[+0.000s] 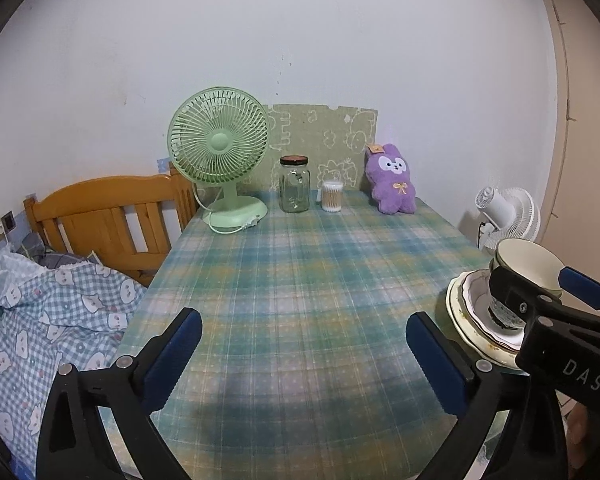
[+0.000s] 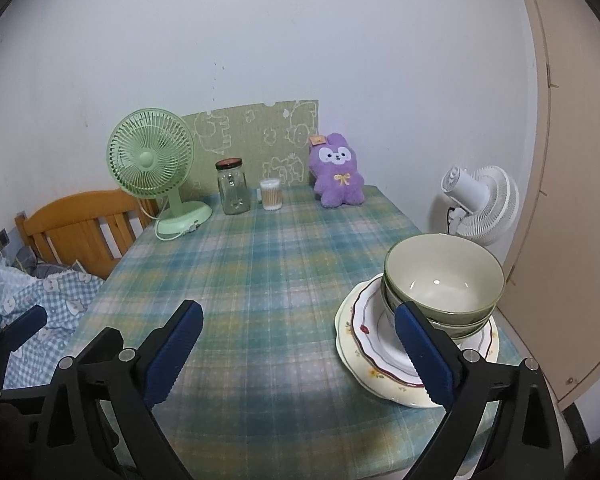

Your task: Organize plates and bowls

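Note:
Green bowls point(image 2: 444, 280) are nested and stand on a stack of plates: a red-rimmed floral plate point(image 2: 370, 330) on a cream plate point(image 2: 384, 384), at the table's right edge. The stack also shows in the left wrist view point(image 1: 470, 316). My right gripper point(image 2: 300, 350) is open and empty, its right finger in front of the stack's near side. My left gripper point(image 1: 304, 354) is open and empty over the bare tablecloth, left of the stack. In the left wrist view the right gripper point(image 1: 540, 284) partly hides the bowls.
A plaid-clothed table point(image 2: 260, 280) carries a green fan point(image 2: 152, 164), a glass jar point(image 2: 232, 186), a cotton swab tub point(image 2: 271, 194) and a purple plush point(image 2: 338, 170) at the back. A white fan point(image 2: 480, 204) stands right; a wooden bed point(image 2: 72, 224) left.

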`<state>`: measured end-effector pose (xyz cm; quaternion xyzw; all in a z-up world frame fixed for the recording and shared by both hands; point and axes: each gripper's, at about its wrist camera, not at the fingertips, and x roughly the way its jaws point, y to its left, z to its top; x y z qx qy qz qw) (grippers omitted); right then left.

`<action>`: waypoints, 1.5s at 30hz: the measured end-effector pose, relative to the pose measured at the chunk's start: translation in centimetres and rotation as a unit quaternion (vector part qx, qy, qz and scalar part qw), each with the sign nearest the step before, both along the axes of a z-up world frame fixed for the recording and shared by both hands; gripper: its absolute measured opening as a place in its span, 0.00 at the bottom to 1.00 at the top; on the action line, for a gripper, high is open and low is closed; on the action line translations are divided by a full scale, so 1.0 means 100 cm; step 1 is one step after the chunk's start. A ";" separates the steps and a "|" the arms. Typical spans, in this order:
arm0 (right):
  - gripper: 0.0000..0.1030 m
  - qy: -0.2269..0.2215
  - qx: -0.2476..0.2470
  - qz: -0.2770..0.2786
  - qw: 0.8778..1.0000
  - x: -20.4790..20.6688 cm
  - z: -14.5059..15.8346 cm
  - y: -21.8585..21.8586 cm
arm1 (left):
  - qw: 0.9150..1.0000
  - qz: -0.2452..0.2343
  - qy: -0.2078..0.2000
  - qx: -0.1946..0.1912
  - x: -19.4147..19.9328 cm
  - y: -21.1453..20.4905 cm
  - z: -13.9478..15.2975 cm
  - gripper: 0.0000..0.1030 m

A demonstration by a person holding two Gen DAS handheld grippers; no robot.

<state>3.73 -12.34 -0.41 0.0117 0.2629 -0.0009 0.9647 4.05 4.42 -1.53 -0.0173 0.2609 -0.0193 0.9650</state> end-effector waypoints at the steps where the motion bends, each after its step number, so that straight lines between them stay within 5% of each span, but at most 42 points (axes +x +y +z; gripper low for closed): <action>1: 0.95 -0.001 -0.001 0.000 1.000 0.000 -0.001 0.000 | 1.000 0.002 -0.001 -0.001 0.000 0.000 -0.002 1.00; 45: 0.95 0.009 0.005 0.003 1.000 0.002 -0.001 -0.014 | 0.999 0.044 -0.005 -0.012 -0.005 -0.001 0.007 1.00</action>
